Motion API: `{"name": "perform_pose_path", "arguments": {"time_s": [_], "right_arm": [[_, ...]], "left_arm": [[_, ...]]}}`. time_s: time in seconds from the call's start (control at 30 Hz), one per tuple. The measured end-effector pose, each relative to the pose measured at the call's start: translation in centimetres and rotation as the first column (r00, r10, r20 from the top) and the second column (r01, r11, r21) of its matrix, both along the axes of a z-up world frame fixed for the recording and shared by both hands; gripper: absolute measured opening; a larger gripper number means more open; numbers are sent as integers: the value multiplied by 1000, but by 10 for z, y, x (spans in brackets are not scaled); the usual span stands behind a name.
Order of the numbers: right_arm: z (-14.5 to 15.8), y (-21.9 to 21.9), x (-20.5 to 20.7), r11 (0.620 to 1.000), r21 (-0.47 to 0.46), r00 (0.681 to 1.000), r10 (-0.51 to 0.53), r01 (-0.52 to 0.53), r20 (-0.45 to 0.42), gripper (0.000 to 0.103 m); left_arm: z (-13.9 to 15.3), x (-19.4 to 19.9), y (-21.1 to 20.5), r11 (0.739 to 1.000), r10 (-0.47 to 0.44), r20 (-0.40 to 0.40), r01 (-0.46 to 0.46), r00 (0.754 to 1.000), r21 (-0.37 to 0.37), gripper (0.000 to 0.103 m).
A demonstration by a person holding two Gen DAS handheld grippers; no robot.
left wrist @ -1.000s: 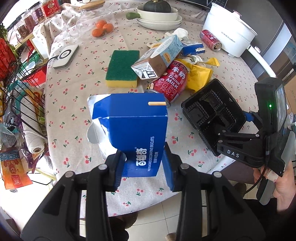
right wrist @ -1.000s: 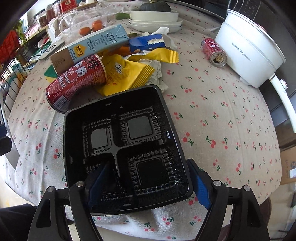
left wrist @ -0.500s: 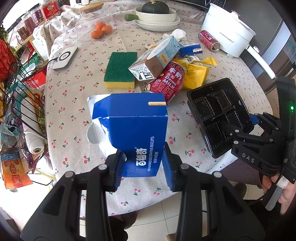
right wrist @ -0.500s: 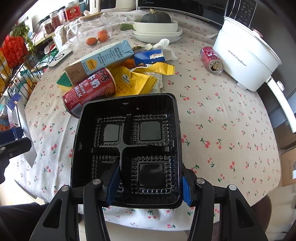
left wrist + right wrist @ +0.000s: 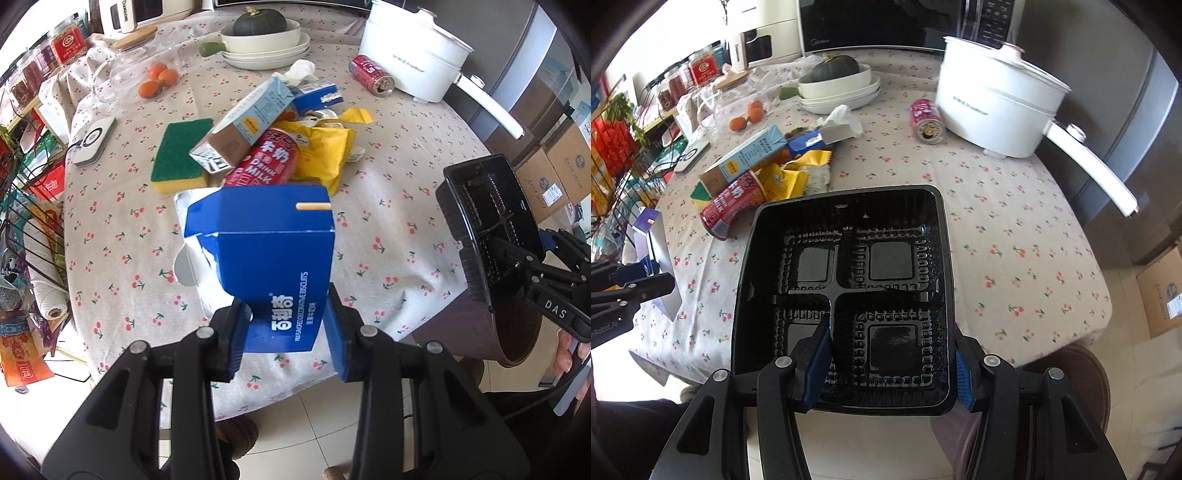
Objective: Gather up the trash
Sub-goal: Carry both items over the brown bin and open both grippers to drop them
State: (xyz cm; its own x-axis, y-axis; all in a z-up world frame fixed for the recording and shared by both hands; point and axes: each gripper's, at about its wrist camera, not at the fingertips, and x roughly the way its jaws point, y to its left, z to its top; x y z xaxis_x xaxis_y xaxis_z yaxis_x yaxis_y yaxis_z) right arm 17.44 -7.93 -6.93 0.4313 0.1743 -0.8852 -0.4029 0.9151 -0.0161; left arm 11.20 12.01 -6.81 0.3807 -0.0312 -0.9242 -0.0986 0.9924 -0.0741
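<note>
My left gripper (image 5: 286, 328) is clamped on the lower end of a blue biscuit box (image 5: 271, 251), holding it above the near edge of the cherry-print table (image 5: 388, 206). My right gripper (image 5: 888, 363) has just been closing, and its jaws now pinch the near wall of a black plastic tray (image 5: 846, 273), one pad inside and one outside, lifted off the cloth. A red milk can (image 5: 264, 162), yellow wrappers (image 5: 325, 147) and a carton (image 5: 243, 125) lie heaped mid-table.
</note>
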Motion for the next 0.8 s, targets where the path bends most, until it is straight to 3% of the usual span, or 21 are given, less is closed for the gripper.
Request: {"name": "perform_pose_path", "arguments": {"time_s": [0.33, 0.57, 0.8], "right_arm": [[5, -117, -17, 981, 21, 981, -194, 194, -14, 57], [-14, -196, -33, 948, 17, 947, -316, 318, -51, 57], [-35, -247, -45, 920, -8, 916, -392, 392, -87, 58]], "left_arm": [[1, 7, -74, 992, -126, 8, 126, 992, -11, 40], [-3, 9, -127, 974, -225, 7, 225, 974, -4, 40], [-15, 7, -175, 949, -315, -10, 315, 949, 22, 40]]}}
